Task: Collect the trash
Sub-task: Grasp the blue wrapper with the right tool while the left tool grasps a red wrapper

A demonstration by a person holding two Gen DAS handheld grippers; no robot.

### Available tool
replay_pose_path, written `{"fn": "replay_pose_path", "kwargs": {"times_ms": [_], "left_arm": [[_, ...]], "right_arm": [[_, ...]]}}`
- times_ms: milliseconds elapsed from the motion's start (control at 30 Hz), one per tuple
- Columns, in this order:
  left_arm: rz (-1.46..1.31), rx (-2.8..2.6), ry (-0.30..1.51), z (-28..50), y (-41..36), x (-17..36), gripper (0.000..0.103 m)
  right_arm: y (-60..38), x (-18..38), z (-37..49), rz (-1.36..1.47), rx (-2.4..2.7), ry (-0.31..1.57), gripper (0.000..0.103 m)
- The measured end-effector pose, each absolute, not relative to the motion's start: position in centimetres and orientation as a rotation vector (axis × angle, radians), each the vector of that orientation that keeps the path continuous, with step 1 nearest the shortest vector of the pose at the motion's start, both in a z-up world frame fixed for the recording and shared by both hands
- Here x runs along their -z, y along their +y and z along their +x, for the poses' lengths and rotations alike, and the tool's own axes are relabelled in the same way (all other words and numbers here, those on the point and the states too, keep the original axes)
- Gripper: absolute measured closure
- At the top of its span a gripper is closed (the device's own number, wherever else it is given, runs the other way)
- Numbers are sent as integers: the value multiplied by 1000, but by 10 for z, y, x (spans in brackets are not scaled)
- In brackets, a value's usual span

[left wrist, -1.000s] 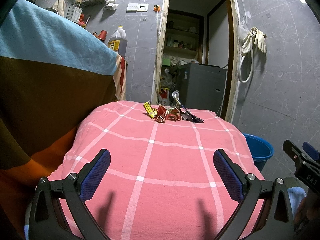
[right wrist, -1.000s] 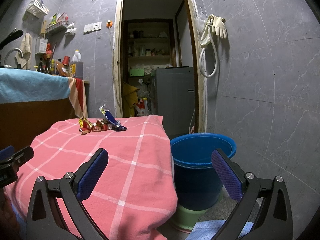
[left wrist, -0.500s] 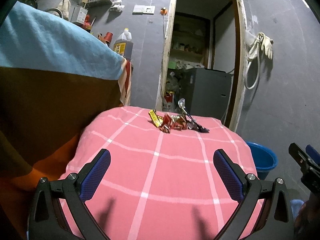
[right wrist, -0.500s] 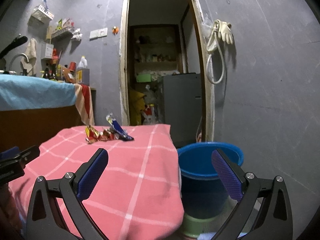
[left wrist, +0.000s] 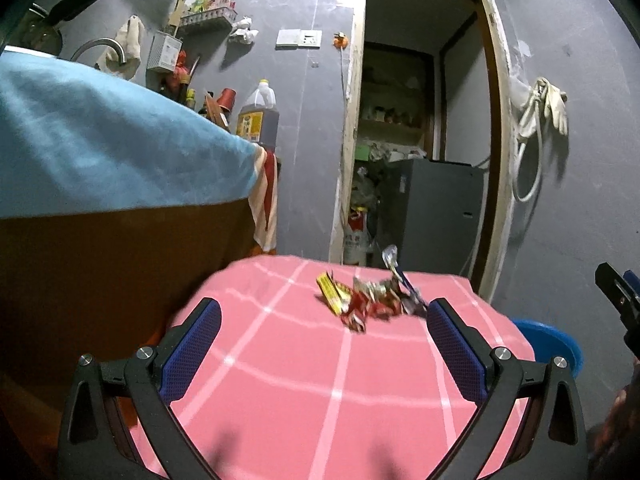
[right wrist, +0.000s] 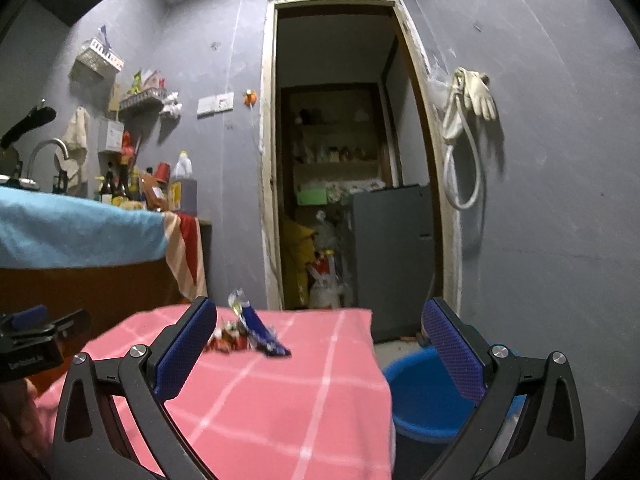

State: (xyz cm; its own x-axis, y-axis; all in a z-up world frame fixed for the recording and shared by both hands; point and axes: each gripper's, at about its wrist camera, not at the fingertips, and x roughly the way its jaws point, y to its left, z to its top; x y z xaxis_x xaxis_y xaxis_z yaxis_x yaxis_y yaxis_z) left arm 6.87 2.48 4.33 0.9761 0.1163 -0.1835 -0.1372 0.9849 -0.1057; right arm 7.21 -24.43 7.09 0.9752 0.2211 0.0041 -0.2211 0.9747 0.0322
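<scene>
A small heap of crumpled wrappers (left wrist: 370, 300), yellow, red and blue, lies near the far edge of a table covered with a pink checked cloth (left wrist: 320, 392). The right wrist view shows the same wrappers (right wrist: 250, 334) with a blue foil one on top. A blue bucket (right wrist: 428, 394) stands on the floor to the right of the table; its rim (left wrist: 550, 344) shows in the left wrist view. My left gripper (left wrist: 324, 344) is open above the near part of the cloth, short of the heap. My right gripper (right wrist: 320, 344) is open too, with nothing between its fingers.
A counter draped in blue cloth (left wrist: 100, 152) rises on the left, with bottles and a tap behind it. Straight ahead an open doorway (right wrist: 340, 160) holds a grey appliance (right wrist: 394, 260) and clutter. Gloves and a hose (right wrist: 468, 120) hang on the right wall.
Both wrist cameras have tilted upward, so table, wrappers and bucket sit lower in view. The wrappers now appear closer between the fingers. Both grippers stay open.
</scene>
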Motion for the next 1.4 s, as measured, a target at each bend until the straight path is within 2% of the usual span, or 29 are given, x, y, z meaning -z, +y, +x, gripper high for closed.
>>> {"fn": "replay_pose_path", "kwargs": {"times_ms": [533,733,1033,1100,1200,1267,1400], "left_arm": [[-103,-129,197,149,44,-51,2],[-123,-101,263,174,51,-47,2],[-187,-10,452,209,57,-30,3],[-190,8,483,213,55,-26,3],[-196,38,534,222,53,-20,8],[-200,56,567,228,53,-18,15],[-214,92,623,238,51,-13,26]], "right_arm": [[-216,-91,185,-2,-334,-10,0],[-203,-80,224,-46,-412,106,0],[-188,-58,272,-70,-505,373,0],[-187,-54,279,-71,-513,426,3],[-185,-46,292,-61,-541,518,9],[-183,-40,298,-57,-558,566,17],[-177,-30,308,-80,-573,650,21]]}}
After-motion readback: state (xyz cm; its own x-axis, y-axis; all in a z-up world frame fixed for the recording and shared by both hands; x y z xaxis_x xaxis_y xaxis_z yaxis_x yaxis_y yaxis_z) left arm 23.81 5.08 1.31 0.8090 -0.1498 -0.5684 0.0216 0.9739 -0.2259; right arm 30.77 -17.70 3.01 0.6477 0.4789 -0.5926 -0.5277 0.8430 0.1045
